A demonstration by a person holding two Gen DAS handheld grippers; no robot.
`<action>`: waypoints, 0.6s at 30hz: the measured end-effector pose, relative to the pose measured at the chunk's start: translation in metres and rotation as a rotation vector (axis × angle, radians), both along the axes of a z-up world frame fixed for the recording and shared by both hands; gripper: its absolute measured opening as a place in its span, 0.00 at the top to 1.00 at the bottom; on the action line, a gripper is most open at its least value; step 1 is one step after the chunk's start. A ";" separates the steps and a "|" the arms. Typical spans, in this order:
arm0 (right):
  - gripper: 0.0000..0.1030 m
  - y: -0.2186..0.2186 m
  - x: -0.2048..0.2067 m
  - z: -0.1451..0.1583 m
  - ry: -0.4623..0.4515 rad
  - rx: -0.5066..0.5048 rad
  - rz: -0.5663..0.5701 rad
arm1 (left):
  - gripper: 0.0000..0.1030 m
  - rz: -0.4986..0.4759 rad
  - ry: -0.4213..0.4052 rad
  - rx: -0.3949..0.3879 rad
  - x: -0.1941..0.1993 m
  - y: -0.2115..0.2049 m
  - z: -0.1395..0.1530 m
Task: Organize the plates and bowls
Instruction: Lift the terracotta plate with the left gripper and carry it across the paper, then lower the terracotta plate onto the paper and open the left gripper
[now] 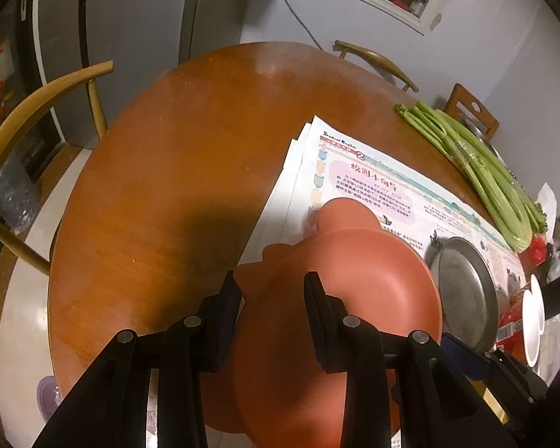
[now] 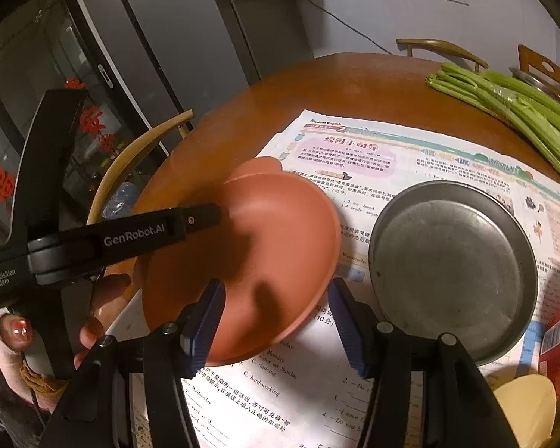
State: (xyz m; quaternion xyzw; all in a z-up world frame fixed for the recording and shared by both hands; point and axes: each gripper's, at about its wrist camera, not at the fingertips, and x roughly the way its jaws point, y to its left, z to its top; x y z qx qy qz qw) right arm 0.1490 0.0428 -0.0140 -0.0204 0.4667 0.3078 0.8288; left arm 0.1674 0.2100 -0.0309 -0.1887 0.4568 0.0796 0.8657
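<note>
A terracotta plate with bear ears (image 1: 354, 280) (image 2: 250, 261) is tilted over the newspaper. My left gripper (image 1: 272, 291) straddles its rim, one finger on each side; in the right wrist view its finger (image 2: 201, 216) reaches over the plate's left edge. A grey metal plate (image 2: 451, 265) (image 1: 466, 291) lies flat on the paper to the right. My right gripper (image 2: 276, 298) is open and empty, just in front of the terracotta plate. A white dish (image 1: 534, 321) stands at the far right of the left wrist view.
Newspaper sheets (image 2: 410, 156) cover the right half of the round wooden table (image 1: 168, 186). A celery bunch (image 1: 478, 171) lies at the back right. Wooden chairs (image 1: 26, 119) stand around the table. A pale yellow dish (image 2: 526, 407) sits at the near right.
</note>
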 end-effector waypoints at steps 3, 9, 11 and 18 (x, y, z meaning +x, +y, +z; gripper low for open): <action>0.44 0.001 0.001 0.000 0.003 -0.008 -0.003 | 0.64 -0.003 -0.001 0.006 0.000 0.000 0.000; 0.44 0.000 0.005 -0.005 0.034 0.002 -0.010 | 0.64 -0.023 0.005 0.020 0.000 -0.006 0.001; 0.44 0.000 0.006 -0.006 0.038 0.004 -0.008 | 0.63 -0.029 0.007 0.023 0.000 -0.008 0.000; 0.44 -0.002 0.007 -0.005 0.039 0.003 -0.011 | 0.63 -0.028 0.002 0.018 0.000 -0.009 -0.001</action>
